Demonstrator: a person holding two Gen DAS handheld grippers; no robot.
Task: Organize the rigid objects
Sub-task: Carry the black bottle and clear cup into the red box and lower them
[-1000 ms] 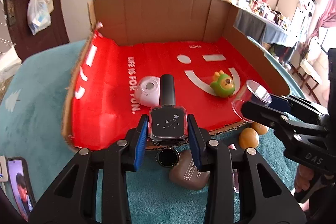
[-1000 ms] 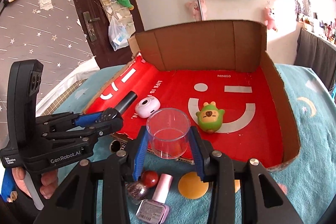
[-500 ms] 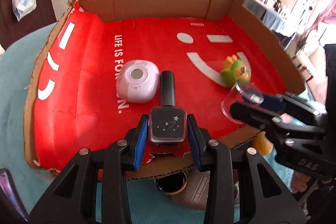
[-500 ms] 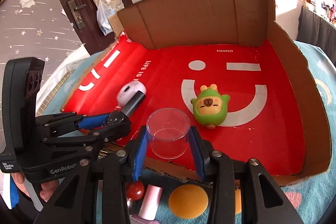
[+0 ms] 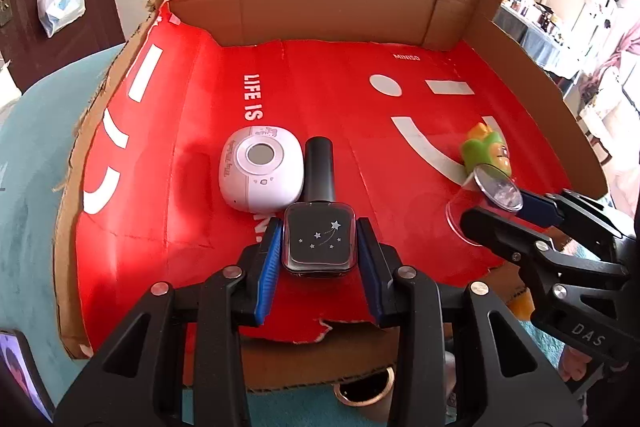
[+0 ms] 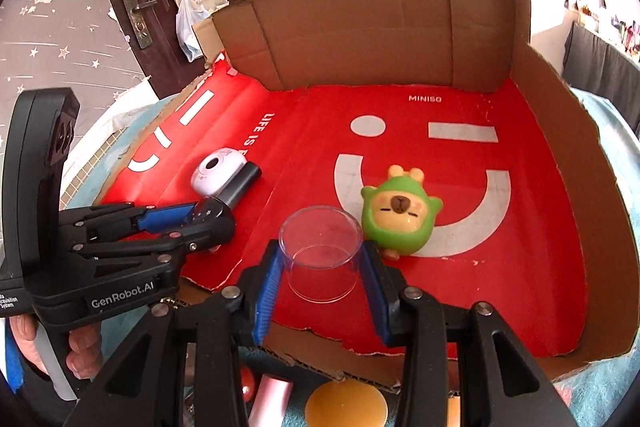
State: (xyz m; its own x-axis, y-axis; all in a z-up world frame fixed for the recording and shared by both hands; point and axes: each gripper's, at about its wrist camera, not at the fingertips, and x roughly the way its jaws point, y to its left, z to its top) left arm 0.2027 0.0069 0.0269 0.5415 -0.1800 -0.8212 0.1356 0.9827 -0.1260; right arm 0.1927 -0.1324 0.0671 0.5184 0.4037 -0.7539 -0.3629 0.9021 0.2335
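The nail polish bottle, clamped in the left gripper, and the clear cup, clamped in the right gripper, have both come forward and down over the near edge of the red box, so the drop-off looks close. The bottle's cap lies just beside the white case already in the box; the cup hangs just beside the green toy. More small items wait outside, below the near edge.
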